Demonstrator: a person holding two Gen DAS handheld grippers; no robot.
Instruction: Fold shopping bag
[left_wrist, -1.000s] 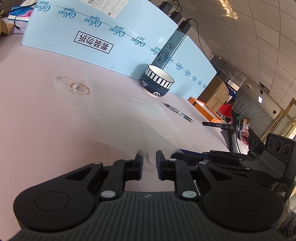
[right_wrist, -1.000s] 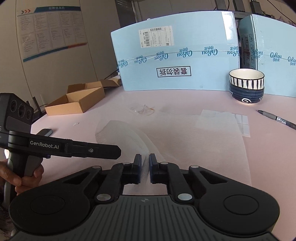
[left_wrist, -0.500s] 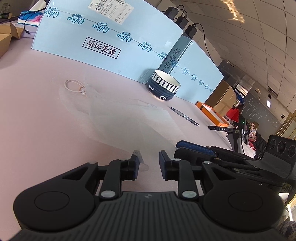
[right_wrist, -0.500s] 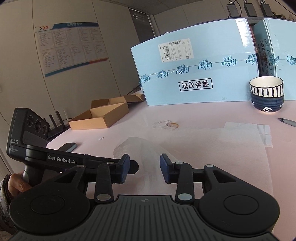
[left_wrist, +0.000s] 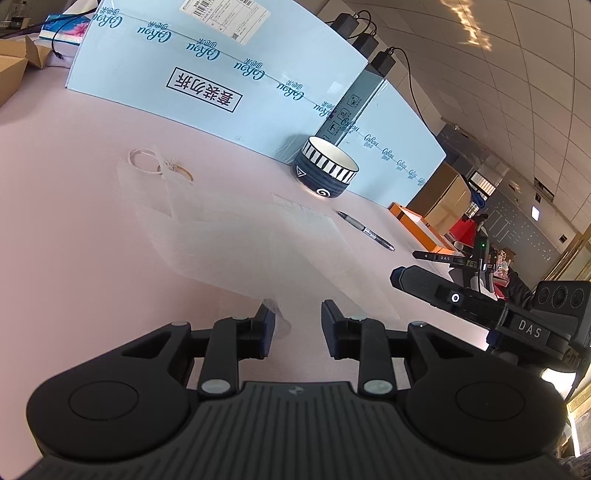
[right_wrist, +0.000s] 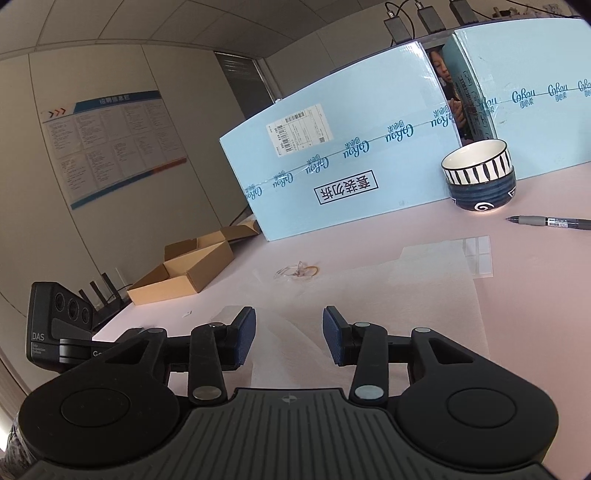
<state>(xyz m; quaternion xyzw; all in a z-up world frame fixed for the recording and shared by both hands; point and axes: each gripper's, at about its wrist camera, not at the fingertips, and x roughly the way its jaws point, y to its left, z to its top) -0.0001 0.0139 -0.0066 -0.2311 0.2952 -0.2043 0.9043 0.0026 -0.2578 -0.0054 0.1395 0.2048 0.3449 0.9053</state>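
Ahead of you the pink desk lay open; only the striped dark-blue ceramic bowl, the grey pen and the pale-blue cardboard boxes behind them blocked the far side.

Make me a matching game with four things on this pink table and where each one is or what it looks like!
Things:
1. bowl
2. pen
3. shopping bag
4. cardboard box

Clues:
A. see-through, lying flat on the table
B. brown, open, at the far table edge
C. striped, standing by the blue boxes
D. grey, lying beside the bowl

Pairs: 1-C, 2-D, 3-A, 4-B
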